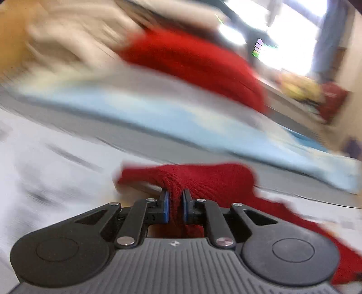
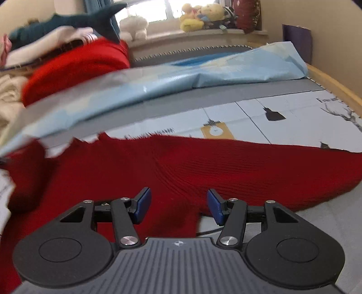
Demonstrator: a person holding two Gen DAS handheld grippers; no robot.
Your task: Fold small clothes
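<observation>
Red knit sweater (image 2: 181, 171) sits right in front of both tongs, spread on a printed sheet (image 2: 294, 115) over the bed. Left tongs (image 1: 175, 201) pinched tight on a bunched fold of the sweater, blue pads nearly meeting with knit squeezed between; fabric trails off to the right from the grip. Left view is heavily motion-blurred, so I'd guess that edge is being carried mid-fold, held at the edge so the rest drapes. Right tongs (image 2: 178, 203) spread wide, holding nothing, hovering low over the sweater body, likely set to pin or take a second edge. Past the sweater: a light blue sheet (image 2: 203, 72) crumpled across the grey mattress (image 2: 282, 87). Beyond it on the left, a second red garment (image 2: 74, 67) heaped with pale clothes (image 2: 9, 95), probably the to-do pile. Farthest: a plush shark (image 2: 74, 20) and stuffed toys (image 2: 203, 15) on the windowsill.
</observation>
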